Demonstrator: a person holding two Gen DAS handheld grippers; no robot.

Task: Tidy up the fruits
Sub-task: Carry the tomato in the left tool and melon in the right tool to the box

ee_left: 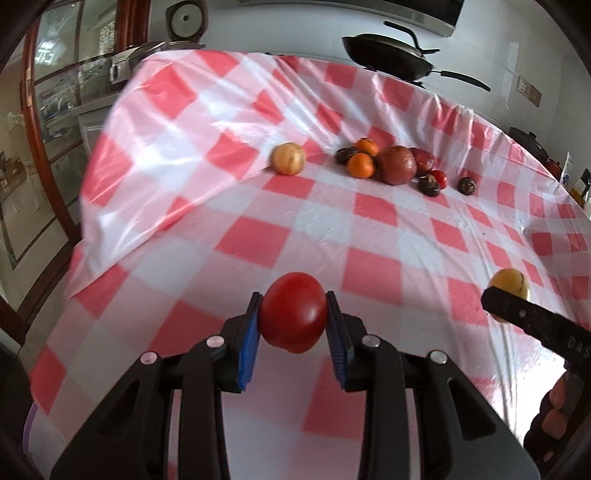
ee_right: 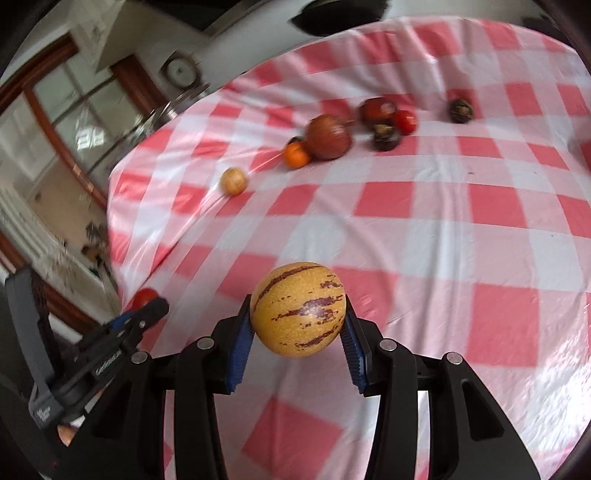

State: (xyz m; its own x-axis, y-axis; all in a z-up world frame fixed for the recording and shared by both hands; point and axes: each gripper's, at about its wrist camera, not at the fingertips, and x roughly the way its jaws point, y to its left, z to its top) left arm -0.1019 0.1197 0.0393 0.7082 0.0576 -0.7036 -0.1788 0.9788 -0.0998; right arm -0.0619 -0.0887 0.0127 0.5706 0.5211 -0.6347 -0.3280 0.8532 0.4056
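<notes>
My left gripper (ee_left: 293,308) is shut on a red tomato (ee_left: 294,312) and holds it above the checked tablecloth. My right gripper (ee_right: 298,312) is shut on a yellow melon with purple streaks (ee_right: 298,309), also held above the table. The right gripper and its melon (ee_left: 511,284) show at the right of the left wrist view. The left gripper with the tomato (ee_right: 144,298) shows at the left of the right wrist view. A cluster of fruit lies far back: a second yellow melon (ee_left: 288,158), two oranges (ee_left: 361,165), a large brown-red fruit (ee_left: 397,165) and small dark and red fruits (ee_left: 430,184).
The red-and-white checked tablecloth (ee_left: 332,229) covers the table and drops off at the left edge. Black pans (ee_left: 391,55) stand at the table's far edge. A glass-fronted wooden cabinet (ee_left: 40,122) stands to the left. A rice cooker (ee_left: 184,22) sits behind.
</notes>
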